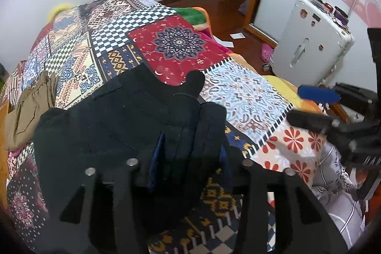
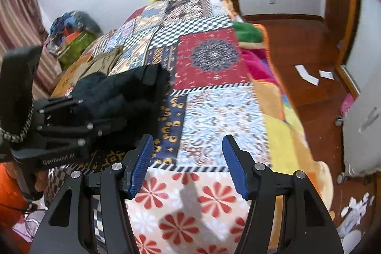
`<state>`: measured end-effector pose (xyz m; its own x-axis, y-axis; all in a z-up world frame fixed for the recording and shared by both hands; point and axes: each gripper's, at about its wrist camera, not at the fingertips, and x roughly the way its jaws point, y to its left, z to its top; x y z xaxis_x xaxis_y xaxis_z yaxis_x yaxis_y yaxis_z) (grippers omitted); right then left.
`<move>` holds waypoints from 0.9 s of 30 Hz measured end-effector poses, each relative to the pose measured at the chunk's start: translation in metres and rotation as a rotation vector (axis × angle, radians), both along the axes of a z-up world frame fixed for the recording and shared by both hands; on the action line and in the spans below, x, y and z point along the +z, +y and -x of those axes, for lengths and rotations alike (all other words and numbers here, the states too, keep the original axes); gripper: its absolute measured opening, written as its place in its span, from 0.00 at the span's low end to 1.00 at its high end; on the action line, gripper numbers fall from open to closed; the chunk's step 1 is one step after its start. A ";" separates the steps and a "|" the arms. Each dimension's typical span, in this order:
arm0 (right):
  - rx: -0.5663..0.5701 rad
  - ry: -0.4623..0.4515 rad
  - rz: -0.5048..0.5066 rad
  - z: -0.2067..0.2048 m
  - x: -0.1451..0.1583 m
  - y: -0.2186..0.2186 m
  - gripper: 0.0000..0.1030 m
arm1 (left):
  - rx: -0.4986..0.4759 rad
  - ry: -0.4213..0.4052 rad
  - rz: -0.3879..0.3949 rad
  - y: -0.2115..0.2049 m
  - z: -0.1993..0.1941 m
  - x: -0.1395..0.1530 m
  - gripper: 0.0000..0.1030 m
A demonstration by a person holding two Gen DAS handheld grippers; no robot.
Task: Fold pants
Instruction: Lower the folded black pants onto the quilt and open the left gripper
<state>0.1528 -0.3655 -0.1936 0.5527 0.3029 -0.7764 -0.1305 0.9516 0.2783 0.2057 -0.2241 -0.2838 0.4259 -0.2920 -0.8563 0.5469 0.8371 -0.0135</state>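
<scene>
The dark pants (image 1: pixel 123 125) lie folded on the bed (image 1: pixel 250 97), their edge between the left gripper's (image 1: pixel 190 158) half-open jaws, pads not pressing. The right gripper (image 2: pixel 188 166) hangs spread and empty beside them. Let go cleanly, then smooth them.

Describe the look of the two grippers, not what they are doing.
Both are matte black frames with silver pivot pins and ribbed blue pads. The left gripper bears white lettering and a braided cord on its body. The right gripper matches it.
</scene>
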 end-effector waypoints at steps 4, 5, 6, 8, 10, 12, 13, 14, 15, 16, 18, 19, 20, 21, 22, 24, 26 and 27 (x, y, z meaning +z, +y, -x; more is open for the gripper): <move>-0.019 -0.026 -0.004 0.000 0.011 -0.004 0.56 | -0.014 -0.012 0.007 0.001 0.009 0.011 0.63; -0.015 -0.038 -0.004 -0.003 0.013 -0.001 0.56 | -0.014 -0.027 0.010 0.004 0.011 0.017 0.63; -0.009 -0.048 -0.006 -0.002 0.016 0.001 0.56 | -0.009 -0.041 0.016 0.007 0.012 0.023 0.63; 0.014 -0.074 -0.009 -0.005 0.022 0.010 0.56 | 0.015 -0.073 0.041 0.020 0.014 0.039 0.66; 0.042 -0.092 -0.008 -0.009 0.026 0.022 0.56 | 0.053 -0.094 0.067 0.037 0.011 0.051 0.68; 0.077 -0.111 -0.010 -0.015 0.028 0.036 0.56 | 0.104 -0.109 0.080 0.060 0.006 0.059 0.69; 0.093 -0.115 -0.009 -0.018 0.028 0.043 0.56 | 0.135 -0.117 0.075 0.072 0.004 0.060 0.69; 0.112 -0.119 -0.006 -0.023 0.027 0.052 0.56 | 0.176 -0.125 0.057 0.089 0.000 0.059 0.69; 0.125 -0.120 -0.004 -0.025 0.025 0.058 0.56 | 0.204 -0.125 0.044 0.098 -0.002 0.056 0.69; 0.141 -0.118 -0.003 -0.028 0.022 0.065 0.56 | 0.235 -0.115 0.030 0.111 -0.005 0.052 0.69; 0.169 -0.101 0.001 -0.034 0.013 0.080 0.56 | 0.296 -0.079 0.014 0.136 -0.011 0.039 0.69; 0.180 -0.088 0.010 -0.037 0.008 0.086 0.56 | 0.331 -0.057 0.000 0.150 -0.013 0.030 0.69; 0.191 -0.068 0.027 -0.039 0.000 0.093 0.56 | 0.351 -0.046 -0.011 0.159 -0.013 0.023 0.69; 0.200 -0.048 0.044 -0.040 -0.008 0.098 0.56 | 0.369 -0.037 -0.019 0.167 -0.012 0.016 0.69; 0.205 -0.036 0.050 -0.040 -0.013 0.100 0.56 | 0.384 -0.025 -0.018 0.175 -0.012 0.009 0.70; 0.211 0.002 0.059 -0.039 -0.026 0.103 0.56 | 0.406 0.001 0.002 0.187 -0.010 -0.003 0.73; 0.210 0.033 0.045 -0.037 -0.034 0.102 0.56 | 0.422 0.012 0.026 0.192 -0.009 -0.014 0.79; 0.206 0.044 0.036 -0.036 -0.037 0.100 0.56 | 0.425 0.016 0.032 0.193 -0.009 -0.018 0.79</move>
